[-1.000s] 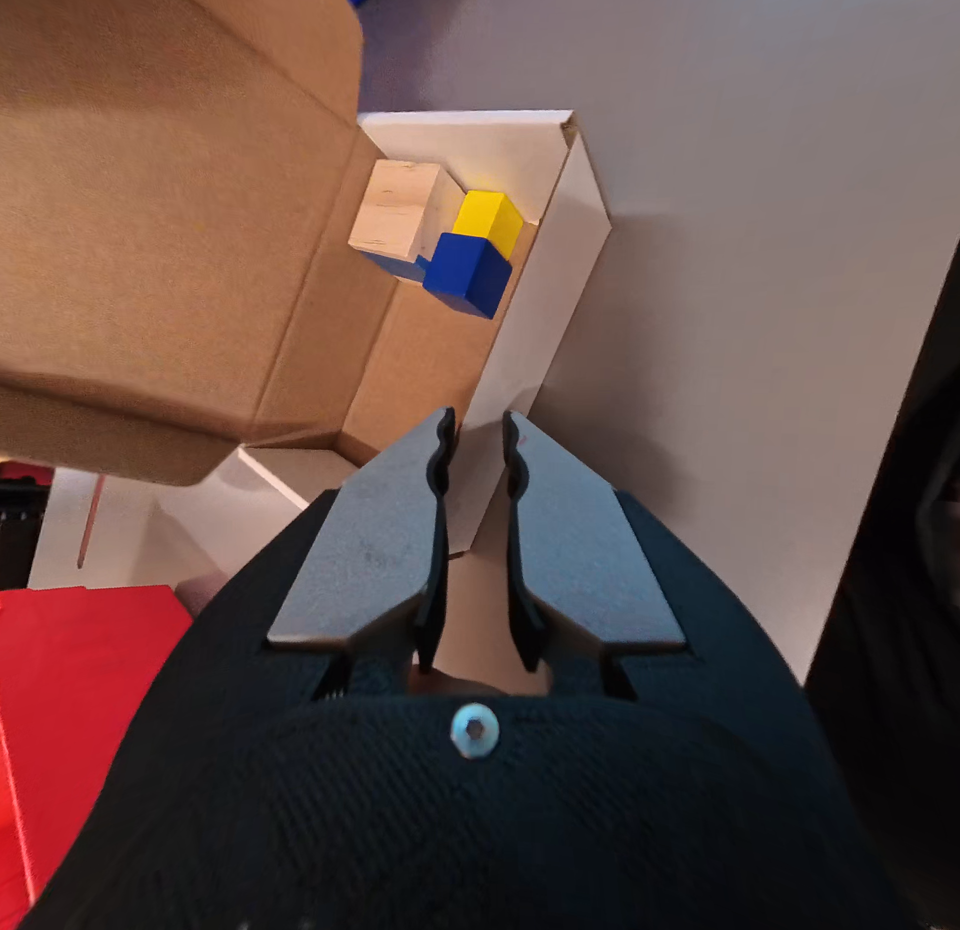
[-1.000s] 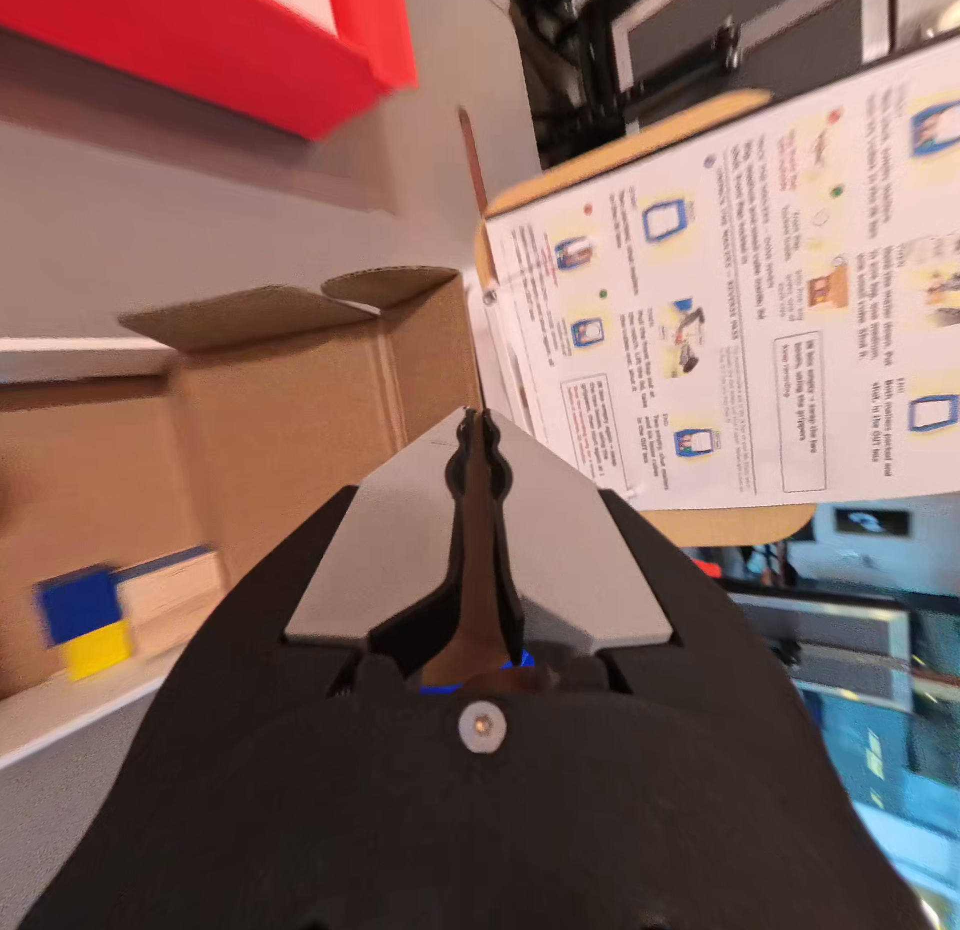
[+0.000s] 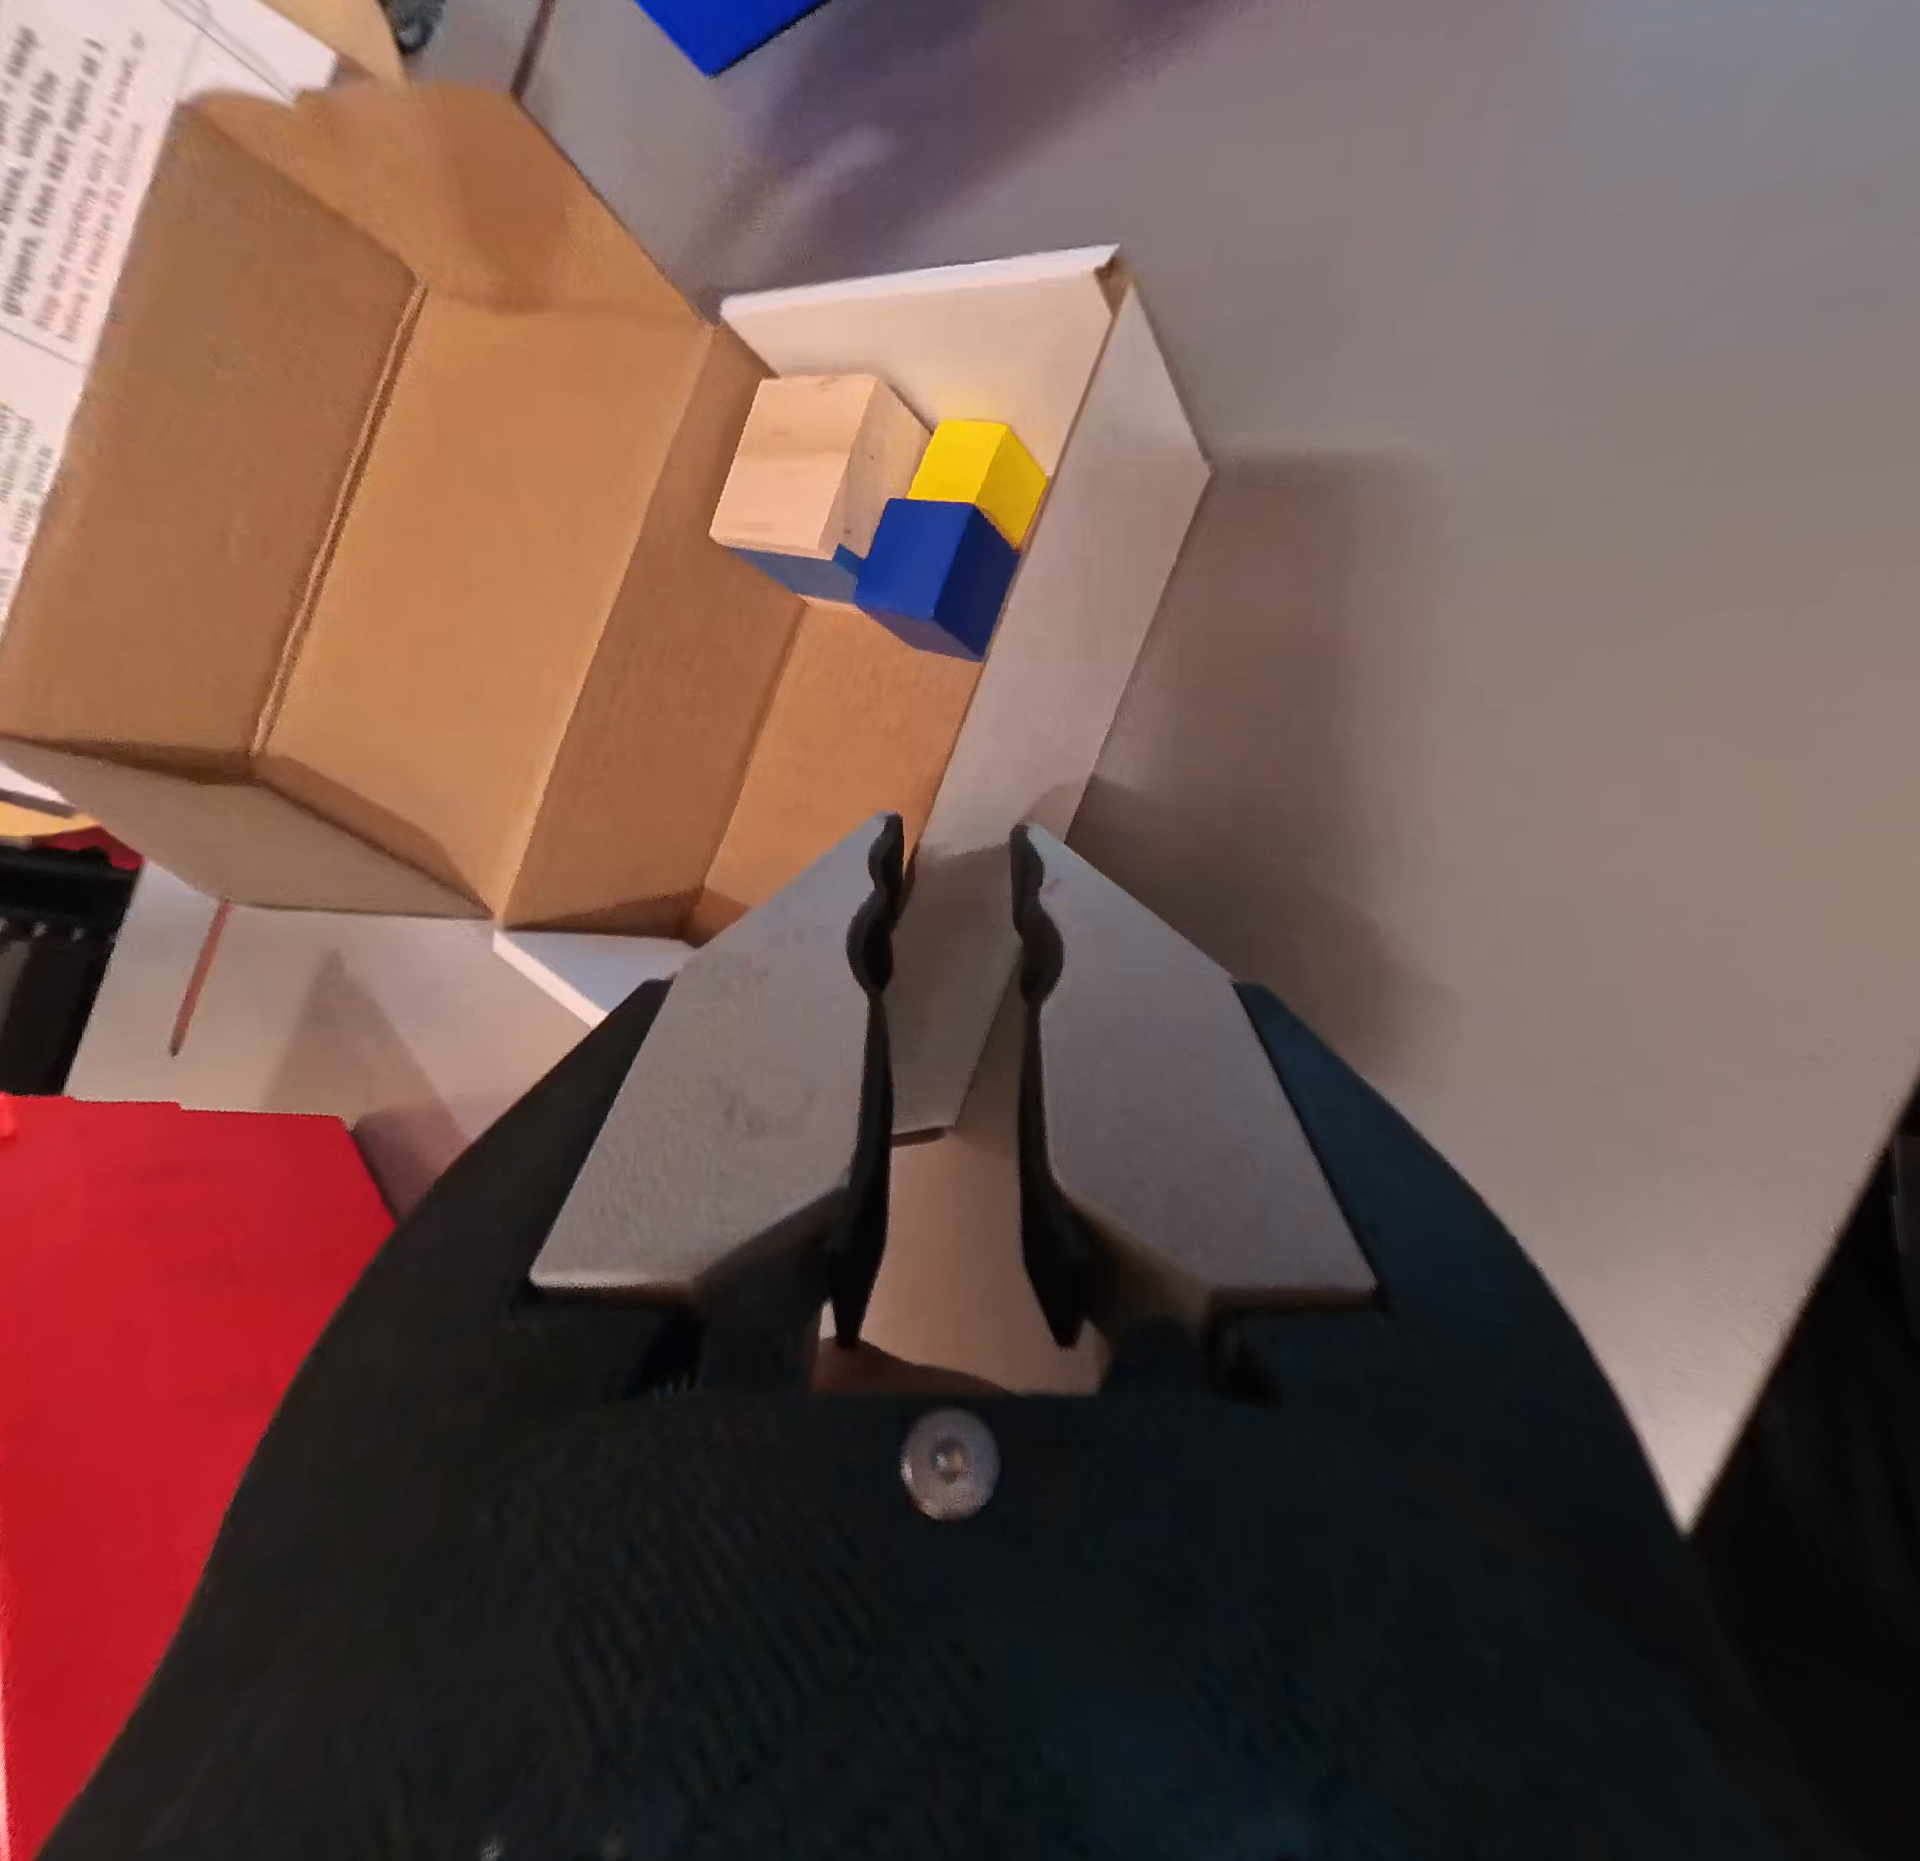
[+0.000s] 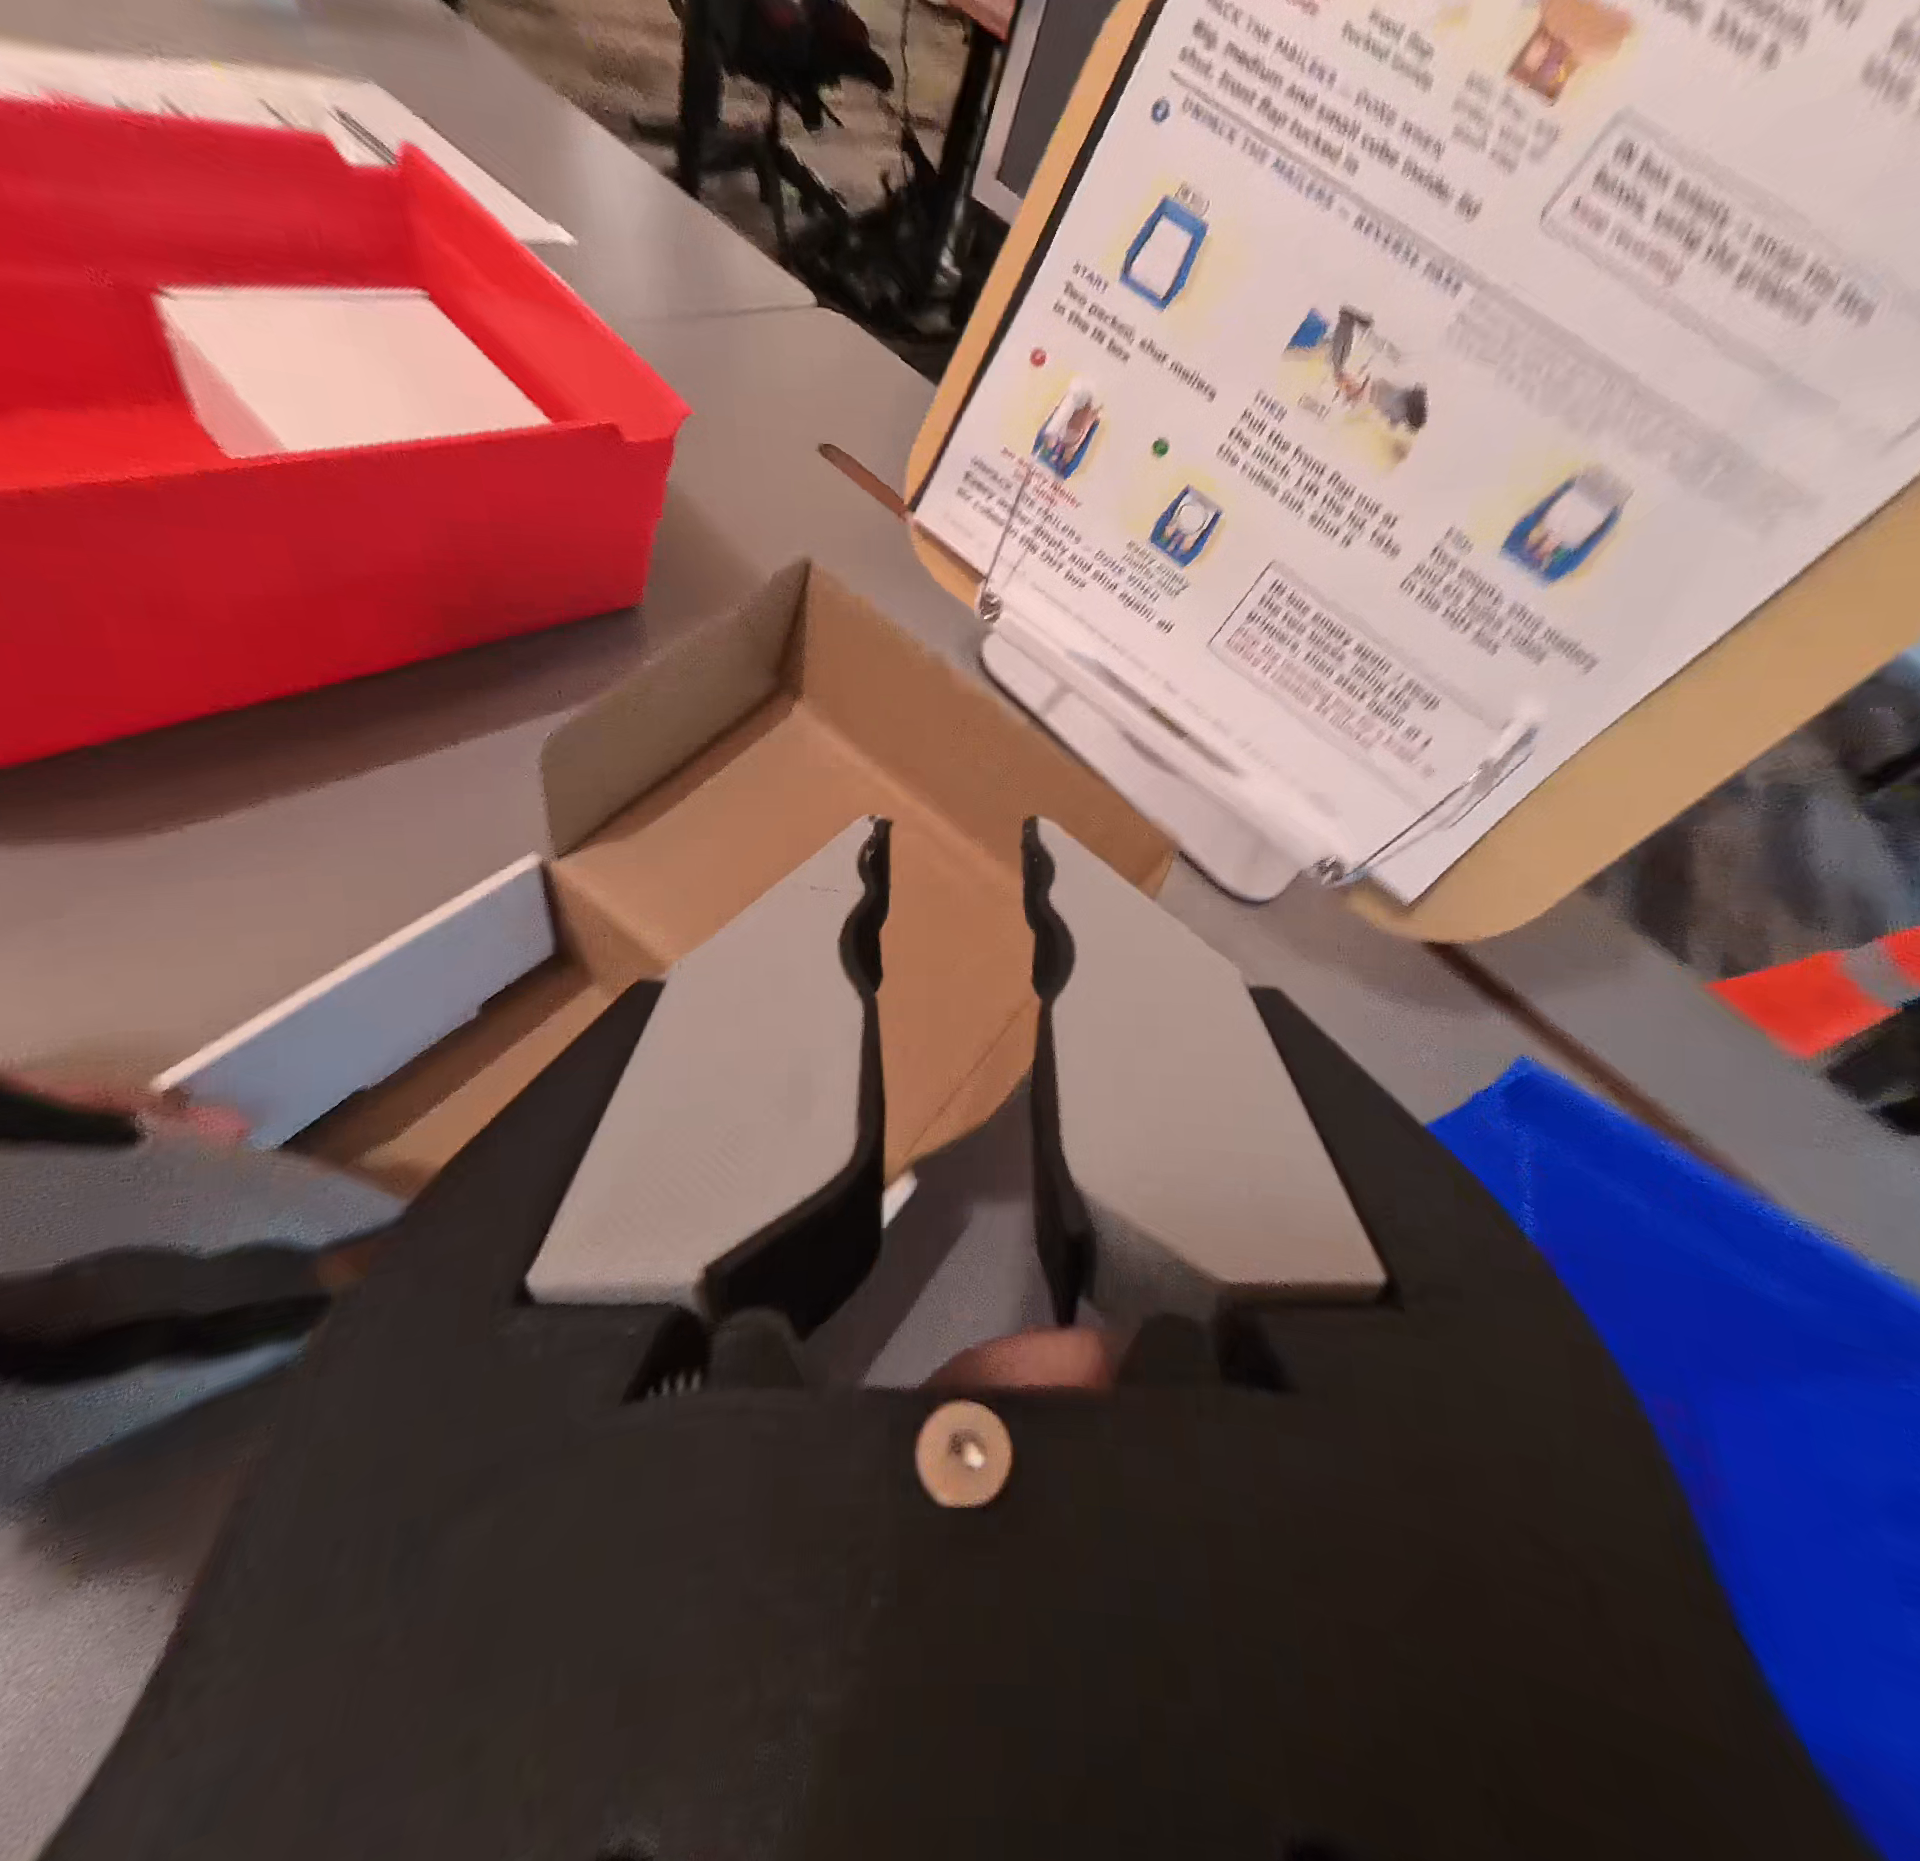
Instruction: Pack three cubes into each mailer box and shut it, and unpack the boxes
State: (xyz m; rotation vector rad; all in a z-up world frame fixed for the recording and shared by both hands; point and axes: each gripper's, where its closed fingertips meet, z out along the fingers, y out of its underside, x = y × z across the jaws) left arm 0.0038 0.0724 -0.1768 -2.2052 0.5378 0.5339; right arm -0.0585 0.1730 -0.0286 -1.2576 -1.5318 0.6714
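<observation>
Brown cardboard lid (image 3: 436, 523) of the mailer box (image 3: 1091, 564) lies thrown back; wooden (image 3: 805, 471), blue (image 3: 935, 580) and yellow (image 3: 982, 471) cubes sit inside on the bench (image 3: 1507, 461). Left tongs (image 3: 954, 855) and right tongs (image 4: 954, 845) gape empty. Judged step: unpacking or closing, I cannot tell which. Next: grasp cube or lid.

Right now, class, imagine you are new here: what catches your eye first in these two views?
The bright blue cube and yellow cube beside a pale wooden cube, in the open mailer box. Then the red tray on the table, holding a white box.
</observation>
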